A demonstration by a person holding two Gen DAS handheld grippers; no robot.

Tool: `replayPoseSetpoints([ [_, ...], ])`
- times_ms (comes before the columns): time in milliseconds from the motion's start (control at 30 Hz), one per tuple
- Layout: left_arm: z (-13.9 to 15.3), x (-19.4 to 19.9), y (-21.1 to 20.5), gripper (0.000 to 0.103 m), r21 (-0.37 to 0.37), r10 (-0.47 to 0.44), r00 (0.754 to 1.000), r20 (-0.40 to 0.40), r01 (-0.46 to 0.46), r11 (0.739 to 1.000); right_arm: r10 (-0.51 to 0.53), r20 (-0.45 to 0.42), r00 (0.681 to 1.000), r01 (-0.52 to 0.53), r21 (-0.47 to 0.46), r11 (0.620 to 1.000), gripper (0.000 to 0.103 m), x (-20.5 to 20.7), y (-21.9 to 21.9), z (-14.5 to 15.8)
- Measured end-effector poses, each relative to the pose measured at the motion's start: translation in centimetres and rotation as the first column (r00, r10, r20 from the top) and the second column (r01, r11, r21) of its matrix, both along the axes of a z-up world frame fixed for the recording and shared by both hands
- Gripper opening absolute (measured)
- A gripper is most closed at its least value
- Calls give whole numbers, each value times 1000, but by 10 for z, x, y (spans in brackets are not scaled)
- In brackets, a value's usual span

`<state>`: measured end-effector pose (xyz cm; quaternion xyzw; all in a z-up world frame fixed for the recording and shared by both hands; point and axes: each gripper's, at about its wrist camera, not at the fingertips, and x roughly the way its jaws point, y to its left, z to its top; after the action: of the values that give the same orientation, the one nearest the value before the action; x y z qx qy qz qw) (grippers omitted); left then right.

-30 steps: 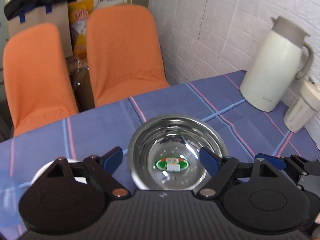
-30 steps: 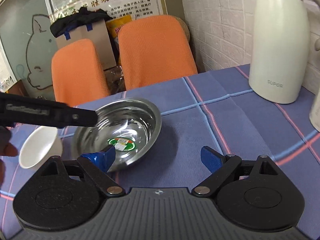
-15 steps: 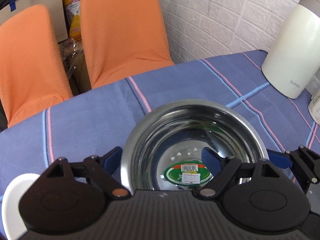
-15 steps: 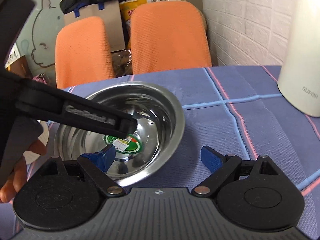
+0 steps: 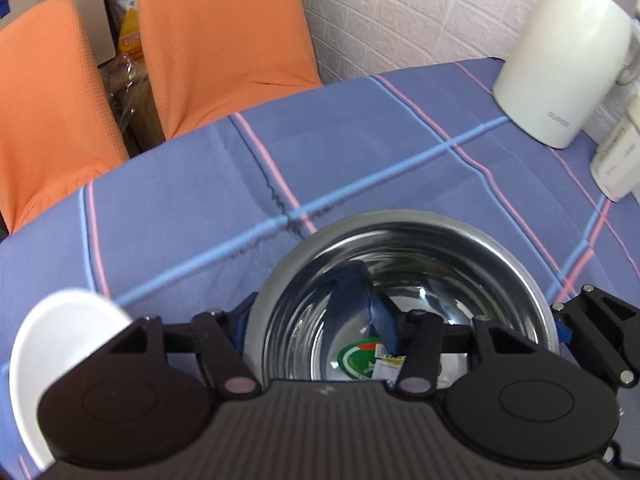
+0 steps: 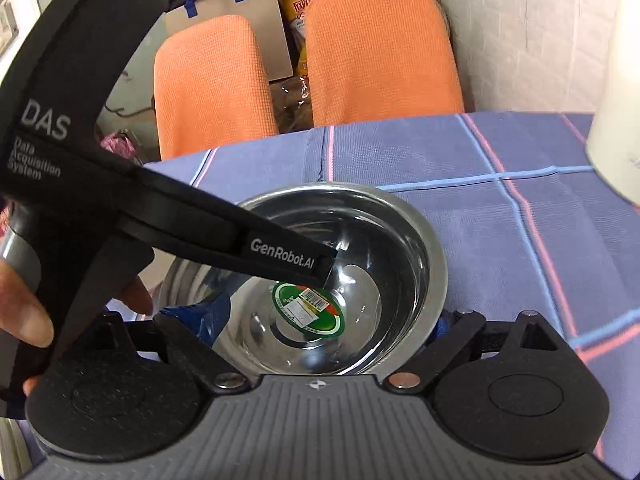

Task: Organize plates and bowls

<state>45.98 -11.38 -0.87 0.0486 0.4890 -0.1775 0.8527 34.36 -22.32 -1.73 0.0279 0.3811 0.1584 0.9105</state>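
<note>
The steel bowl [image 5: 404, 280] sits on the counter [image 5: 240, 184]. The left hand-held gripper [image 5: 316, 328] straddles its left rim, fingers apart; the right hand-held gripper [image 6: 320, 320] spans its near side, fingers apart. A white bowl [image 5: 60, 328] lies just left.

Two orange chairs [image 5: 224, 36] behind checked tablecloth [image 5: 360, 140]; white jug [image 5: 560, 60] on it.

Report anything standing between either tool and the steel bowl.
Nothing visible does. The left tool straddles the rim of the steel bowl, one finger inside and one outside. The right tool straddles the opposite side the same way. Both are open.
</note>
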Motion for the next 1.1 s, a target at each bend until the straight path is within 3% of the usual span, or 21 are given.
replayPoseSetpoints([
  [333,26,-124,2,53,16,-51,996,77,50,999,-21,84,996,20,10,1000,82,-114,1,12],
  [633,14,-221,26,56,23,-42,995,95,40,999,3,92,996,-5,17,1000,83,-189,30,-4],
  [833,-3,-245,41,56,2,-9,998,65,9,1000,30,58,998,-30,11,999,83,-207,41,-18],
  [1100,-14,-263,34,56,-3,-32,995,90,33,999,14,23,1000,-14,13,1000,83,-221,35,-30],
])
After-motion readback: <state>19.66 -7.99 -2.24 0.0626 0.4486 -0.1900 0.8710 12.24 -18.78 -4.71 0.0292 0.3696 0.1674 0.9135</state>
